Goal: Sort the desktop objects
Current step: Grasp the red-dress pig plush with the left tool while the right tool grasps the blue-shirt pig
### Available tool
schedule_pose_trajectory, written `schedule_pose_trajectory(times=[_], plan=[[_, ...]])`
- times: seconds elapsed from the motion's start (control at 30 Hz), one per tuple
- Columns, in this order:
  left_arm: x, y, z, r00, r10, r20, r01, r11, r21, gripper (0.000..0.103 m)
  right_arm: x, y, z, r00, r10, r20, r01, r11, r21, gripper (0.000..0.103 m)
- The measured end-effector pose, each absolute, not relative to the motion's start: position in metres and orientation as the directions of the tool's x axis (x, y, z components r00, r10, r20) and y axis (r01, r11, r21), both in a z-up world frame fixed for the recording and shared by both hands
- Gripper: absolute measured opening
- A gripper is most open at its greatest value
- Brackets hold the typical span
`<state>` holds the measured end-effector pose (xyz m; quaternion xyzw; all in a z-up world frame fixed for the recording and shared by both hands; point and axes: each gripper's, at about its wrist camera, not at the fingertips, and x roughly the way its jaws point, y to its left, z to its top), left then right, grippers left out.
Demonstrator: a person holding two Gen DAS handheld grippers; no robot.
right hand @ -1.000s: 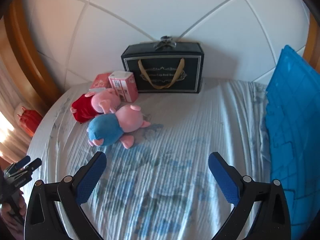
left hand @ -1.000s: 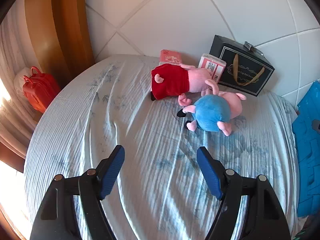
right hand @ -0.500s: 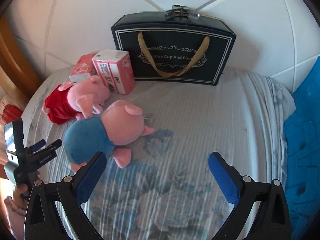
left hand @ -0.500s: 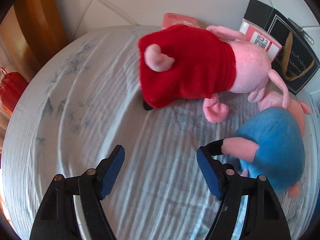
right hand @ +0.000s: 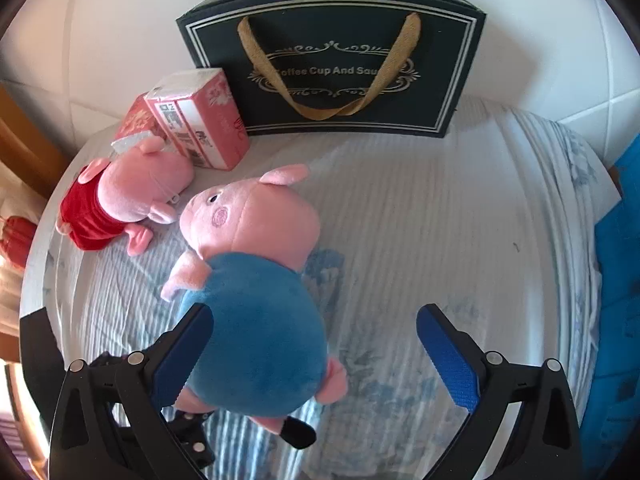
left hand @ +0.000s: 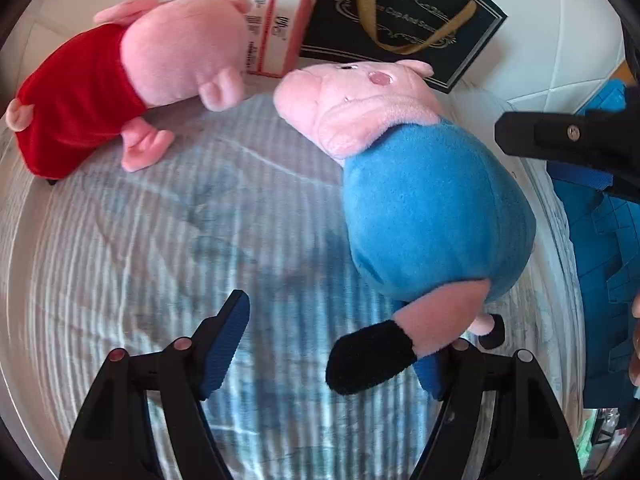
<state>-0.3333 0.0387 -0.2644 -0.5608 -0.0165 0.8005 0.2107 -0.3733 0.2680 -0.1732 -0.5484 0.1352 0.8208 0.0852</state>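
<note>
- left gripper (left hand: 328,344): black plastic finger arms, ribbed blue pads (left hand: 224,348) on the inner faces, small round silvery-red screws near the finger bases.
- right gripper (right hand: 316,352): same black arms, ribbed blue pads (right hand: 448,360), round silver screws at the joints.
</note>
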Motion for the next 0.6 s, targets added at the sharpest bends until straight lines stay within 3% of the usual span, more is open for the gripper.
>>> schedule_pose_trajectory(times=[0.23, 0.47, 0.6], plan=[[-0.342, -0.02, -0.254, -0.341, 0.229, -0.912, -0.251, -0.957, -0.147, 0.074, -0.402, 0.23, -0.184, -0.359, -0.098, -0.928, -0.206, -0.962, 0.182, 0.103], [-0.349, -0.052, -0.241, -0.384, 0.178, -0.906, -0.228, -0.969, -0.094, 0.074, -0.432, 0.193, -0.227, -0.225, -0.097, -0.97, -0.155, -0.979, 0.133, 0.103], [-0.36, -0.063, -0.224, -0.43, 0.123, -0.894, -0.245, -0.969, -0.016, 0.074, -0.424, 0.199, -0.231, -0.262, -0.109, -0.959, -0.143, -0.978, 0.151, 0.084]])
